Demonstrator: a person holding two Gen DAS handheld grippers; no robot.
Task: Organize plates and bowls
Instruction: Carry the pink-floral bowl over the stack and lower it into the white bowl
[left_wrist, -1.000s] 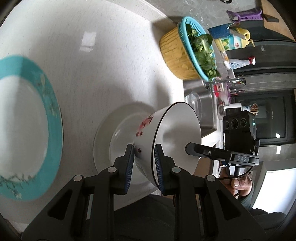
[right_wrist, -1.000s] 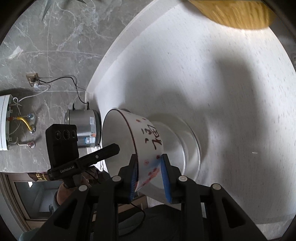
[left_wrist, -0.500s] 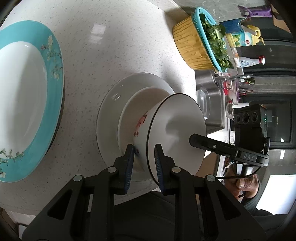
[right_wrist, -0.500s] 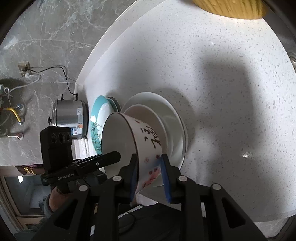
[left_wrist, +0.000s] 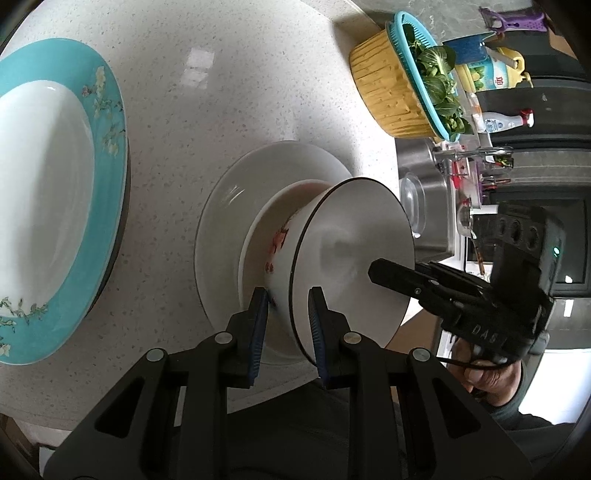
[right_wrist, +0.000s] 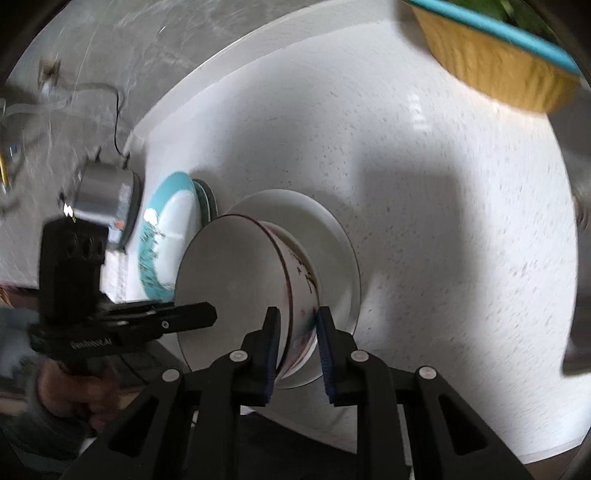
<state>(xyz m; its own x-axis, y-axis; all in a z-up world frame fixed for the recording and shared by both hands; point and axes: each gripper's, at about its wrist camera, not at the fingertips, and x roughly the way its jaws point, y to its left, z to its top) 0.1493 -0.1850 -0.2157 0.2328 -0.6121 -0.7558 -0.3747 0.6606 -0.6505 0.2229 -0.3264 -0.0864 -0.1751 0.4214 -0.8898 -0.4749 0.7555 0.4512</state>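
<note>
- Both grippers pinch the bowl's (left_wrist: 347, 254) rim from opposite sides: the left gripper (left_wrist: 286, 325) has one pad on the flowered outer wall and one inside, and looks clamped tight.
- Right gripper (right_wrist: 295, 343) straddles the far rim the same way; its jaws have just been closing, with the bowl wall between them, though that view is smeared and firm pad contact is hard to judge.
- Bowl sits tilted, its base down in the white plate (left_wrist: 221, 236), its mouth turned toward the person.
- That plate lies on the counter (left_wrist: 207, 122); a teal plate (left_wrist: 107, 122) lies just beside it, and a yellow basket (left_wrist: 388, 92) of greens stands beyond, well apart.
- To finish well, I'd level the bowl so its foot settles flat and centred in the white plate, then free one side at a time so it can't rock or skid.
- Each hand angles its gripper steeply down at the bowl, fingers aimed across toward the other.
</note>
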